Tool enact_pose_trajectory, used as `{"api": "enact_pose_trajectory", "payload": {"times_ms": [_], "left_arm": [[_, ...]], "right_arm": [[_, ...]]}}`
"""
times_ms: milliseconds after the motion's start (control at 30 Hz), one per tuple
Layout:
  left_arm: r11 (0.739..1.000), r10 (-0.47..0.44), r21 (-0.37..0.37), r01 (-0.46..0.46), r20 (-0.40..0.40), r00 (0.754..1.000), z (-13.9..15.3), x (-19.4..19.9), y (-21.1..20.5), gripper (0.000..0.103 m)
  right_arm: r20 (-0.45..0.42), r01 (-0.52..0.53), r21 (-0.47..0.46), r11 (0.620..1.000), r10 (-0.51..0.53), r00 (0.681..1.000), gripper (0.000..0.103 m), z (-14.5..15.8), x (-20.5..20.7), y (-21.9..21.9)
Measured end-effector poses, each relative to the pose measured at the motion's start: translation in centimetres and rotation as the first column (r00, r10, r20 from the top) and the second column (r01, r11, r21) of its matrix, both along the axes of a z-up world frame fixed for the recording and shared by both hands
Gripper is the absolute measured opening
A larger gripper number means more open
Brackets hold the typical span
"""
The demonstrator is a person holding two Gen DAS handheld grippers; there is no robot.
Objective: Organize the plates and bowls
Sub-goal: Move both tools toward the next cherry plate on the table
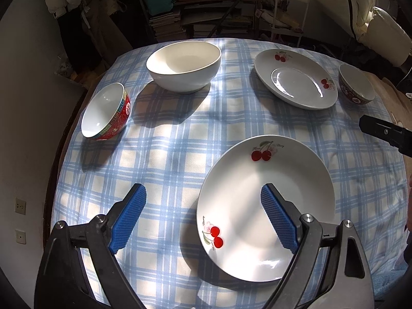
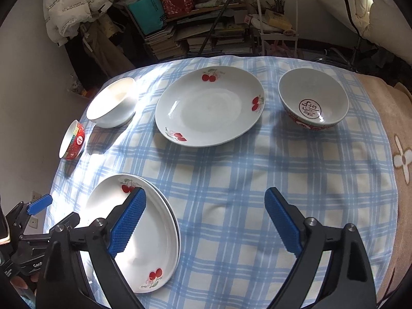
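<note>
Checked tablecloth carries a near cherry plate under the gaping left gripper; right gripper likewise spread, empty.

Bare checked cloth lies between near plate and far plate.

A blue-checked tablecloth lies before shelves of stacked books.

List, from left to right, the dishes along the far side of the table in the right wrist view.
small red bowl → plain white bowl → cherry plate → red-patterned bowl with a seal mark inside
</note>
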State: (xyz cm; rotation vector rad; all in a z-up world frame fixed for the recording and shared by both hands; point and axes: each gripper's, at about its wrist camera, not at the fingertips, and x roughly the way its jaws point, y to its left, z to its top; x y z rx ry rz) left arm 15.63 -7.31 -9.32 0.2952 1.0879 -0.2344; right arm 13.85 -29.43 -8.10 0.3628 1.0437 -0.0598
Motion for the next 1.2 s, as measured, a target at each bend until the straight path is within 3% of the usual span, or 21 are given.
{"api": "enact_pose_trajectory", "payload": {"times_ms": [133,433,733,833,900,1133,1200], "left_arm": [[1.000,0.012,-0.009,-0.011,0.015,1.000,0.7,1.7,-1.0,0.089],[0.986,0.120,-0.108,-0.125,-0.051,0.991,-0.1,6.5,-2.9,0.089],[0.980,0.152,-0.125,-0.157,-0.048,0.987,-0.7,11.1,-6.0,0.089],[0.976,0.166,-0.135,-0.173,-0.062,0.984,-1.4,12.5,-7.1,0.089],[0.978,0.164,-0.123,-0.170,-0.058,0.985,-1.9,13.2,-8.0,0.089],[0.992,0.098,-0.073,-0.103,-0.071,0.993,-4.0,15.3,-10.7,0.089],[0.992,0.097,-0.071,-0.103,-0.080,0.992,-4.6,15.8,-11.1,0.089]], "right_arm": [[0.020,0.016,-0.035,0.999,-0.015,1.000,0.098,0.9,0.9,-0.9],[0.045,0.009,-0.039,0.999,-0.007,0.999,0.097,1.7,4.9,-4.0],[0.037,-0.043,-0.078,0.996,0.046,0.998,0.087,1.3,10.2,-6.0],[0.018,-0.069,-0.087,0.994,0.071,0.997,0.077,0.9,11.8,-6.6],[-0.009,-0.092,-0.083,0.992,0.092,0.996,0.059,0.4,12.9,-6.9],[-0.038,-0.102,-0.071,0.992,0.099,0.994,0.051,-1.6,15.7,-8.4],[-0.057,-0.105,-0.078,0.991,0.101,0.993,0.040,-2.6,16.3,-8.7]]}}
